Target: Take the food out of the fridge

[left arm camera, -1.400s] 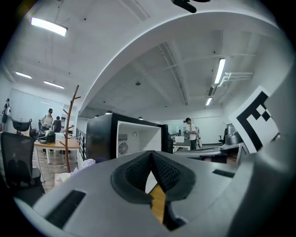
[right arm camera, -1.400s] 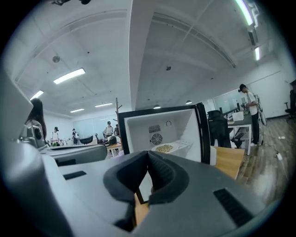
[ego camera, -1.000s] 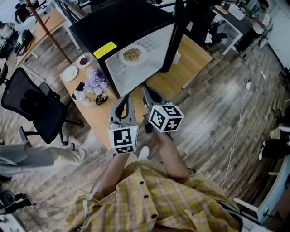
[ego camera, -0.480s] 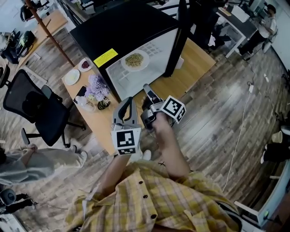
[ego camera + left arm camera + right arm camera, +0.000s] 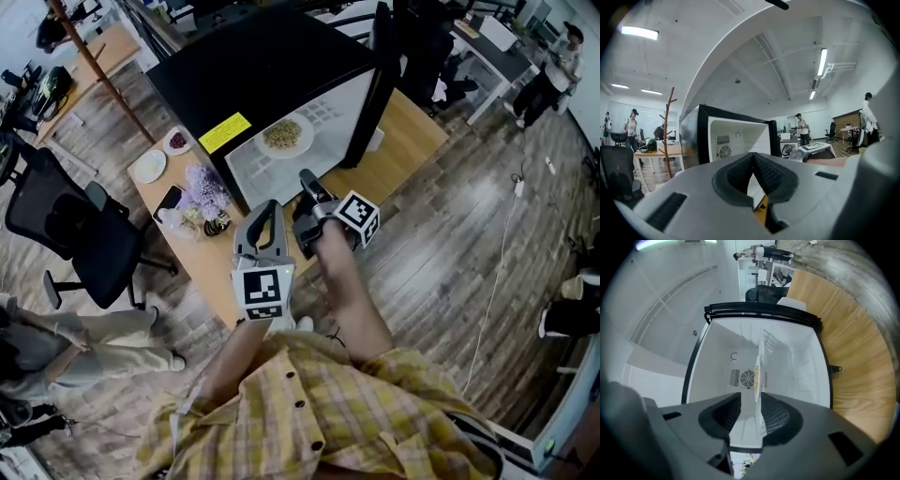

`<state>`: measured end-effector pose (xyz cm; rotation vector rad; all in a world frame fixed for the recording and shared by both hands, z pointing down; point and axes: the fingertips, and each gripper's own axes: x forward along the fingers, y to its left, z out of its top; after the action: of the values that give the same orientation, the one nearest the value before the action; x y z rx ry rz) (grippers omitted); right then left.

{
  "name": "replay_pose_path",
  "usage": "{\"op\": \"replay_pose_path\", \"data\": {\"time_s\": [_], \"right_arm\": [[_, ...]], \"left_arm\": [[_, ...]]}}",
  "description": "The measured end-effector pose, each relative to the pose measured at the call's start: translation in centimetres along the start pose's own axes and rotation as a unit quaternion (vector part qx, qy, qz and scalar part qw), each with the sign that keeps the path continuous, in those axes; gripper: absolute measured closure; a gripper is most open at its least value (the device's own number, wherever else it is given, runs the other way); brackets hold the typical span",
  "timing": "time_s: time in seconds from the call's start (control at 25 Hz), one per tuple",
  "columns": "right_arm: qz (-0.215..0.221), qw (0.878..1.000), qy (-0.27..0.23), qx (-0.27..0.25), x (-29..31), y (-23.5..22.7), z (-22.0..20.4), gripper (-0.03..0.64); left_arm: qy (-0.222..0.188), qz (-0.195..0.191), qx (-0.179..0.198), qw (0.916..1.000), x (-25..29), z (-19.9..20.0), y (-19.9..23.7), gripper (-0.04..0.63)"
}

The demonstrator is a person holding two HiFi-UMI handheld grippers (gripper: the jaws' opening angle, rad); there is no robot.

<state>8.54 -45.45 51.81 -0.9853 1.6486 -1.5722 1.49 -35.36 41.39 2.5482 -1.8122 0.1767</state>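
Opening the jaws of our right gripper before the fridge, we hold nothing; the plate of food sits inside. Our left gripper is closed, empty.

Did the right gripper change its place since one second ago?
Yes. The right gripper has come closer to the open fridge and rolled onto its side; its jaws are opening, nothing between them.

A black office chair stands beside the wooden table with purple flowers and a plate.
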Motion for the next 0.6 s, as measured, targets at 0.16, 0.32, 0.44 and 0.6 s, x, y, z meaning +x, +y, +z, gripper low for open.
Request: {"op": "replay_pose_path", "data": {"time_s": [0.16,0.32,0.44,0.6], "right_arm": [[-0.016,1.0,-0.007,0.002,2.3,-1.0,1.3,0.494],[-0.021,1.0,-0.003,0.004,4.8,-1.2,2.1,0.478],[-0.028,1.0,-0.005,0.008,5.9,-1.5,2.4,0.466],[-0.035,0.999,-0.002,0.018,7.6,-2.0,2.2,0.465]], "left_arm": [[0.005,0.007,0.0,1.0,0.3,-0.3,1.3,0.588],[0.008,0.022,0.001,0.9997,0.5,-0.6,3.0,0.588],[0.004,0.032,-0.002,0.9995,0.6,-0.5,4.1,0.588],[0.002,0.043,-0.006,0.9991,1.0,-0.5,5.6,0.588]]}}
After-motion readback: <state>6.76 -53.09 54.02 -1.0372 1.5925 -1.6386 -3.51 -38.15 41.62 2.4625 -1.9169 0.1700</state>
